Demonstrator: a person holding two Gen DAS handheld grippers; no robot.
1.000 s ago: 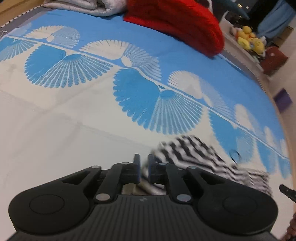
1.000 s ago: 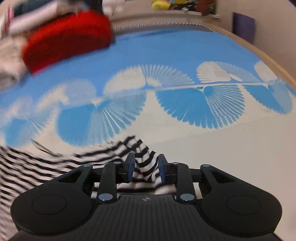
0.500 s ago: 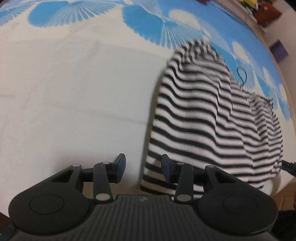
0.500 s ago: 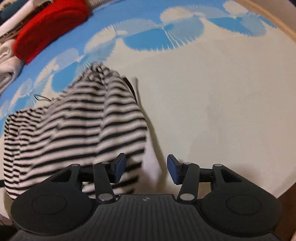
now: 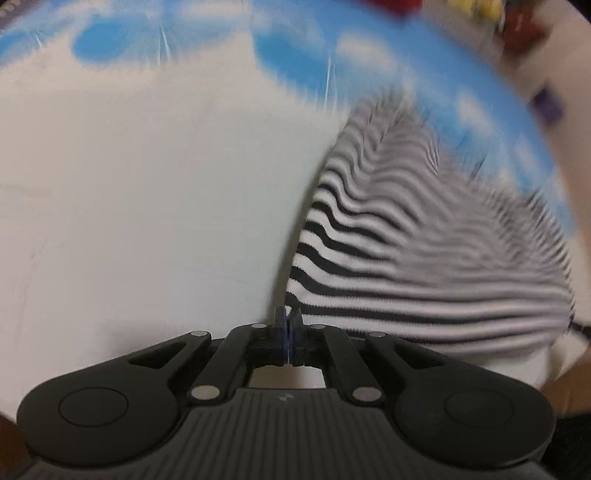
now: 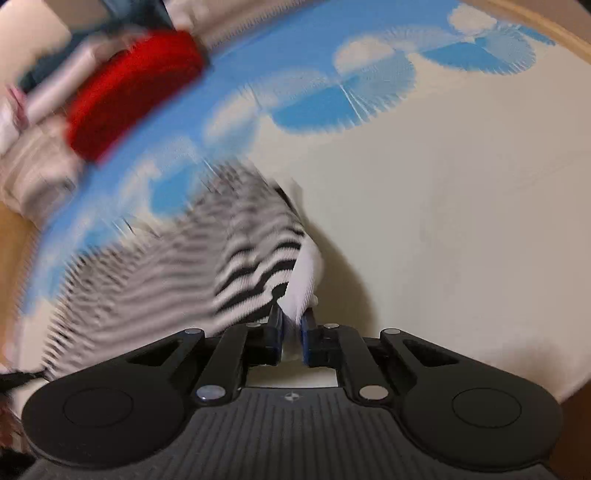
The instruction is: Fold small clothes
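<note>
A black-and-white striped garment (image 5: 406,251) lies on the cream and blue fan-patterned sheet (image 5: 147,192). My left gripper (image 5: 287,317) is shut on the garment's near left corner. In the right wrist view my right gripper (image 6: 292,321) is shut on the near right corner of the striped garment (image 6: 236,266), where a white inner layer shows. Both views are motion blurred.
A folded red garment (image 6: 129,92) and pale folded clothes (image 6: 40,173) lie at the far left of the right wrist view. A wooden edge (image 6: 535,22) borders the sheet. Yellow and red items (image 5: 491,11) sit blurred at the far right.
Half a second ago both grippers were open over the laid-out garment. Now both have shut on its near corners, and the views are blurred from motion.
</note>
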